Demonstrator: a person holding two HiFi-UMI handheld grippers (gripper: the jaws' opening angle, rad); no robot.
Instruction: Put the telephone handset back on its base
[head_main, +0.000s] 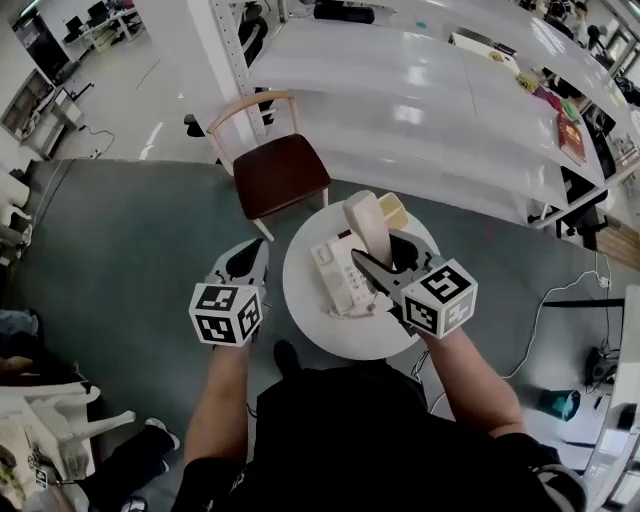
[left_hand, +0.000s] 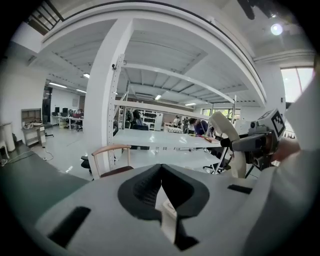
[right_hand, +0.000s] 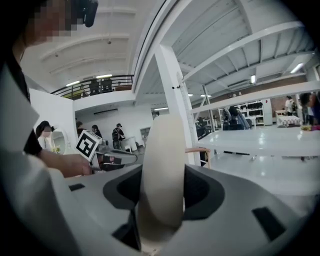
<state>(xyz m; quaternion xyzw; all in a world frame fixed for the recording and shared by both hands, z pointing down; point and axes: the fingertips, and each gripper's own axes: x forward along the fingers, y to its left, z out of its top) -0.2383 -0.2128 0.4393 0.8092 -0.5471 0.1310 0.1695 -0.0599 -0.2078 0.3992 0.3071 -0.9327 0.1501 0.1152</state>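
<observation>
A cream telephone handset (head_main: 365, 225) stands nearly upright in the air above the white telephone base (head_main: 338, 278), which rests on a small round white table (head_main: 312, 335). My right gripper (head_main: 373, 266) is shut on the handset's lower part; in the right gripper view the handset (right_hand: 162, 170) fills the gap between the jaws. My left gripper (head_main: 247, 262) hangs left of the table, off its edge, with its jaws together and holding nothing. In the left gripper view, the held handset (left_hand: 226, 132) and the right gripper (left_hand: 236, 144) show at the right.
A wooden chair (head_main: 277, 172) with a dark seat stands just beyond the table. A yellowish box (head_main: 393, 211) and a black object (head_main: 405, 255) sit on the table behind the phone. Long white tables (head_main: 420, 110) run across the back. A person's legs show below.
</observation>
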